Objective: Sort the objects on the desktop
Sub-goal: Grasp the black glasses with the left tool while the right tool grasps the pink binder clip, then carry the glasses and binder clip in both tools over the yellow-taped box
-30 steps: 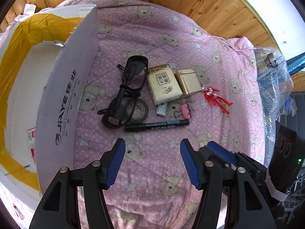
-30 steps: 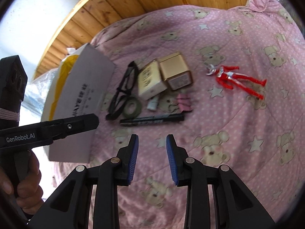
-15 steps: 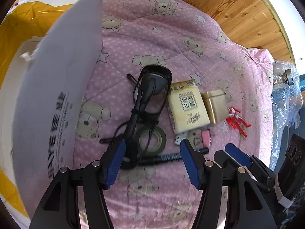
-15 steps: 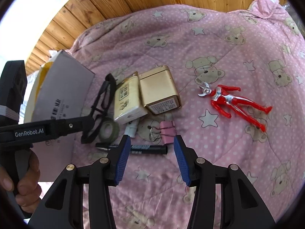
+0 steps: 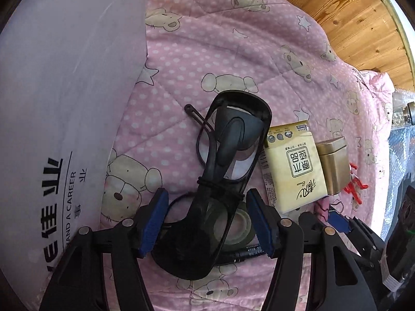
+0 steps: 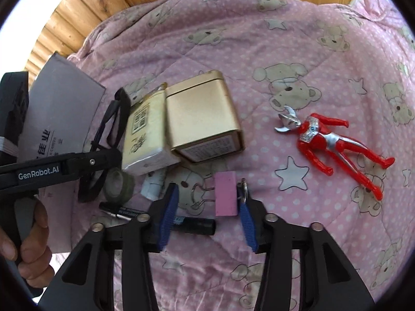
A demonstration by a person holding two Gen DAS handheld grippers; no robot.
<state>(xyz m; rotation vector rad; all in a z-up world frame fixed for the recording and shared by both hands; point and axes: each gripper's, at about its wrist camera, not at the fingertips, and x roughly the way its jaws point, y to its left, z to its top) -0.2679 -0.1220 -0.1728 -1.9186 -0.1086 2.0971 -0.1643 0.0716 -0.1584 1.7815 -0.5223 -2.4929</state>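
Black safety goggles (image 5: pixel 228 171) lie on the pink quilt, and my left gripper (image 5: pixel 206 223) is open with its blue pads on either side of their near lens. A roll of dark tape (image 5: pixel 240 229) and a black marker (image 5: pixel 246 255) lie just under and behind that lens. My right gripper (image 6: pixel 207 212) is open around a pink binder clip (image 6: pixel 226 194), whose right wire handle is against the right pad. Past the clip sit a gold tin (image 6: pixel 205 119) and a yellow tissue pack (image 6: pixel 145 140). A red toy figure (image 6: pixel 332 145) lies to the right.
A white cardboard box flap (image 5: pixel 64 103) rises close on the left of the goggles. A small white tube (image 6: pixel 154 184) lies between the tape (image 6: pixel 119 184) and the clip. A hand (image 6: pixel 28 246) holds the left tool's handle. A wooden wall (image 5: pixel 358 18) backs the quilt.
Both grippers moved forward and down. The left one now straddles the goggles' near lens. The right one widened its jaws and closed in around the pink clip.
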